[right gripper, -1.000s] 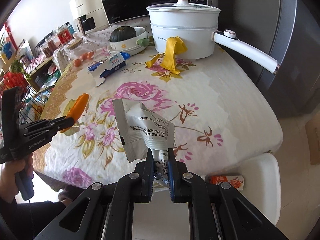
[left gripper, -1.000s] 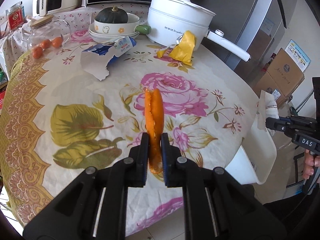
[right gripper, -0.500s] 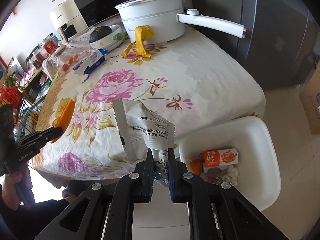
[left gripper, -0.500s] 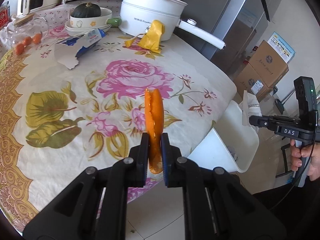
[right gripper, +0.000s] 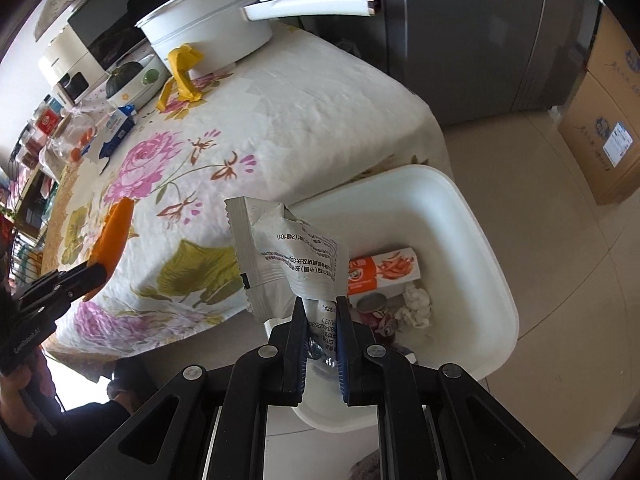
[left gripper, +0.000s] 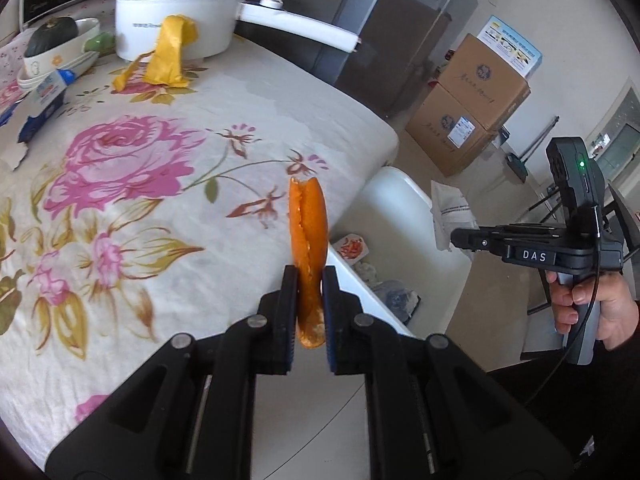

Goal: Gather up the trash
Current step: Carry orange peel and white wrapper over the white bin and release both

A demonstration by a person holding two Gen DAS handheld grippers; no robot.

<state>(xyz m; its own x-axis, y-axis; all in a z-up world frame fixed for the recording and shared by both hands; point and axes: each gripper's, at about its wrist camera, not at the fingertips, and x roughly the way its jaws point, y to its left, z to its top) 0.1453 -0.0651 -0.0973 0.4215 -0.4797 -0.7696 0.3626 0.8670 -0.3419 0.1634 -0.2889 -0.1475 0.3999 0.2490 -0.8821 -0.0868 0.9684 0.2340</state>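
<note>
Both hands have swung off the flowered tablecloth point(left gripper: 168, 184) toward the white plastic trash bin point(right gripper: 472, 216) on the floor at the table's corner, and a second ago that bin barely showed. My left gripper point(left gripper: 310, 304) stays clamped tight on the curled orange fruit peel point(left gripper: 307, 236), which now hangs just past the table edge, near the bin's rim but not yet over its middle. My right gripper point(right gripper: 320, 336) is pinched shut on the crumpled white printed snack wrapper point(right gripper: 288, 256), now right above the bin, where an orange carton point(right gripper: 384, 270) and wadded tissue point(right gripper: 416, 304) already lie. I reckon the right can release first. A yellow wrapper point(left gripper: 170, 54) and a blue-and-white packet point(left gripper: 44, 98) still wait on the table.
</note>
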